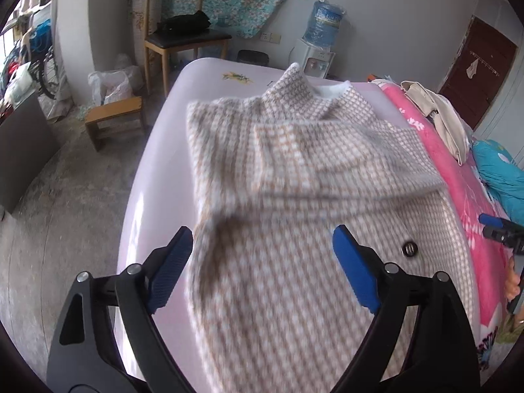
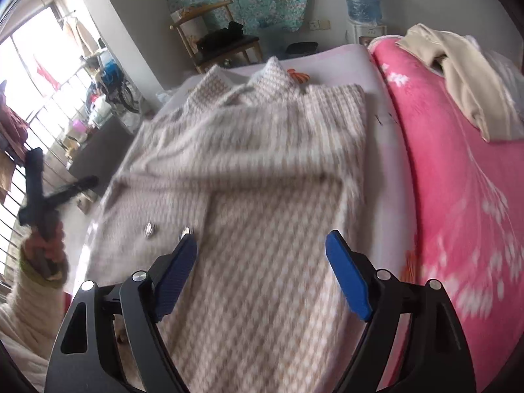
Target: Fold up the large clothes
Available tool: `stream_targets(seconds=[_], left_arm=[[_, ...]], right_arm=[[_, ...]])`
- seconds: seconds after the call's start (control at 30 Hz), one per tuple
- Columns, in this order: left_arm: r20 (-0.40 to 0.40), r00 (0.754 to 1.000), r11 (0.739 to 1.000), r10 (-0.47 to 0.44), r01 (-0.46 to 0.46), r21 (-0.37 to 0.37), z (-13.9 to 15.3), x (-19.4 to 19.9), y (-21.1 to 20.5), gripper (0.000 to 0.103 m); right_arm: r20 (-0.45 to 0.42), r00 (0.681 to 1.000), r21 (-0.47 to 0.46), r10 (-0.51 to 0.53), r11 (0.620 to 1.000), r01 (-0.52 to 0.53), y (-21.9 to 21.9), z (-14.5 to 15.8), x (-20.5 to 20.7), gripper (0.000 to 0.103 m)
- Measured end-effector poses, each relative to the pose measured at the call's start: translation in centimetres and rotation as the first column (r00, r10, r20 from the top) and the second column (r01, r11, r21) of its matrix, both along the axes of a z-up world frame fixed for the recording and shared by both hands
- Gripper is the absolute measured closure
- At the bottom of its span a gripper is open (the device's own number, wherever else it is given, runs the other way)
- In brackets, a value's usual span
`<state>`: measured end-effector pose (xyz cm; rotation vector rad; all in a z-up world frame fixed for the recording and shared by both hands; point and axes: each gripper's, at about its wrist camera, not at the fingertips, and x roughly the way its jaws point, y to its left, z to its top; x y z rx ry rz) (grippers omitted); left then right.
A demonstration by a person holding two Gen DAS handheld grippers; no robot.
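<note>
left gripper stood wide open, nothing between its blue pads | right gripper likewise spread, empty | checked coat lay partly folded on the pale bed sheet, sleeve across chest, collar toward 12 o'clock | pink blanket at 3 o'clock
</note>
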<state>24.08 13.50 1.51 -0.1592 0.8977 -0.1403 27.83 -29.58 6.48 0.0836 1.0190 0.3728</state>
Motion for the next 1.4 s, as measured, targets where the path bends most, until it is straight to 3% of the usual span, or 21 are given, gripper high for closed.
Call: stream_targets(seconds=[0.17,0.37,0.57,0.67,0.9,1.27,1.33,1.4], left_arm=[[-0.049,0.998,0.998,0.036,-0.033,0.051,-1.9,-6.7,0.0,0.018],[-0.073,0.995,0.996,0.074,-0.071,0.046,-4.6,-13.5,-0.7,0.018],[-0.109,0.989,0.995,0.096,-0.091,0.048,-6.7,-18.4,-1.1,0.018],[-0.126,0.987,0.995,0.098,-0.097,0.015,-7.4,-20.0,-0.8,0.027],[-0.15,0.986,0.996,0.074,-0.081,-0.043,-8.2,-22.5,-1.1,0.053],[-0.18,0.982,0.993,0.05,-0.068,-0.093,-9.1,-24.2,-2.2,0.055],[-0.177,0.983,0.994,0.054,-0.069,-0.079,-9.2,-24.3,-2.4,0.056],[-0.168,0.984,0.996,0.059,-0.069,-0.053,-9.0,-24.4,-2.7,0.068]], right_arm=[[-0.009,0.999,-0.123,-0.046,0.991,0.044,-0.2,-1.7,-6.7,0.024],[-0.116,0.984,-0.048,-0.137,0.99,0.132,-2.5,-4.2,-11.5,0.024],[-0.185,0.964,-0.035,-0.192,0.981,0.189,-3.8,-5.9,-15.6,0.024],[-0.201,0.96,-0.01,-0.194,0.981,0.196,-4.0,-6.5,-16.8,0.024],[-0.265,0.947,0.053,-0.18,0.978,0.201,-3.5,-6.9,-18.4,0.045],[-0.312,0.931,0.131,-0.189,0.962,0.239,-3.4,-8.3,-19.0,0.066],[-0.302,0.934,0.115,-0.193,0.965,0.237,-3.3,-8.4,-19.1,0.077],[-0.296,0.935,0.109,-0.194,0.966,0.235,-3.1,-8.5,-19.2,0.084]])
